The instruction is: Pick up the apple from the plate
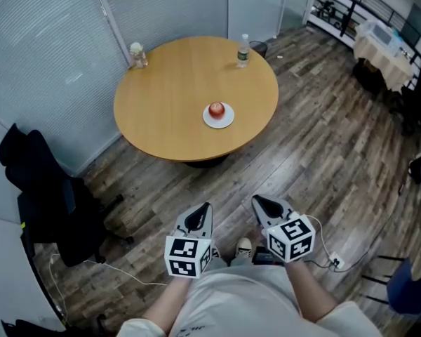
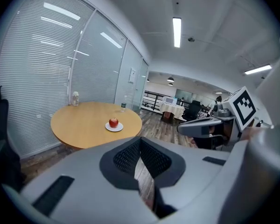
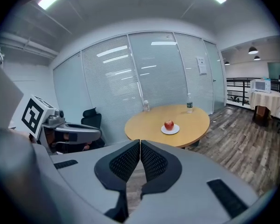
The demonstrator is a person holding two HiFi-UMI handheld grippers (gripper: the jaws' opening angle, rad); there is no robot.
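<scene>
A red apple [image 1: 216, 109] rests on a small white plate [image 1: 226, 121] near the front right of a round wooden table [image 1: 168, 104]. The two gripper views show the same apple [image 2: 113, 122] [image 3: 169, 124] and plate [image 2: 118, 128] [image 3: 174, 131] far ahead. My left gripper [image 1: 205, 208] [image 2: 140, 143] and right gripper [image 1: 255, 202] [image 3: 140, 145] are held close to my body, well short of the table. Both are shut with nothing between their jaws.
A clear bottle [image 1: 243, 50] stands at the table's far right edge and a small jar [image 1: 137, 55] at its far left. A black chair with a jacket [image 1: 49, 202] stands at the left. Blinds and glass walls run behind the table. Wooden floor [image 1: 316, 153] lies between me and the table.
</scene>
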